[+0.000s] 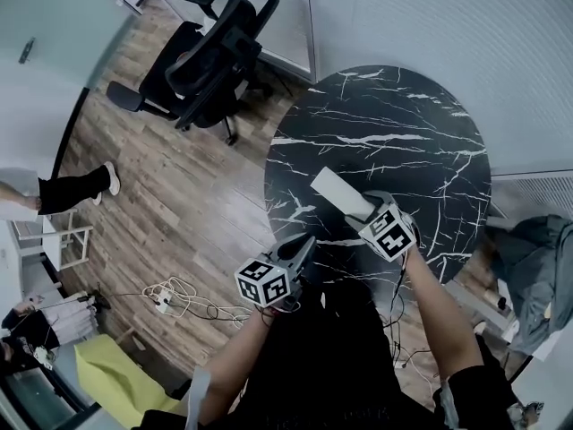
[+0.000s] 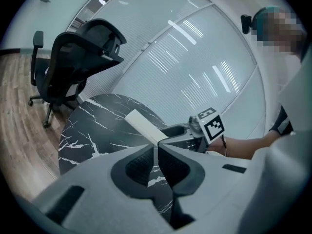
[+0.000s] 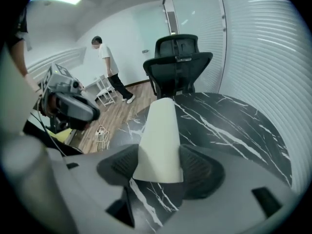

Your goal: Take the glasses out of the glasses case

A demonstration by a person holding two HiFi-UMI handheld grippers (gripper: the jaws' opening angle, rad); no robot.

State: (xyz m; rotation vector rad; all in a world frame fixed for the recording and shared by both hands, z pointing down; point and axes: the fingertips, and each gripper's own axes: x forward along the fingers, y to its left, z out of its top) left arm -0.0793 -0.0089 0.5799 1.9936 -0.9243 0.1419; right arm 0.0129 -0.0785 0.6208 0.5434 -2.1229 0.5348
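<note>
Looking steeply down from the head, well above the black bench point(image 1: 421, 133). Riding close on the left tongs point(image 2: 157, 148), facing across the bench toward the office chair point(image 2: 73, 57). Riding close on the right tongs point(image 3: 159, 150), facing likewise. Sharing bench and chair everywhere.

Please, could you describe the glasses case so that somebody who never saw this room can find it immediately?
Find the round black marble table with white veins. At its near edge, the right hand-held gripper is shut on a pale cream, smooth oblong glasses case. Its plain pale surface stands out against the dark top and the gripper's patterned marker cube.
</note>
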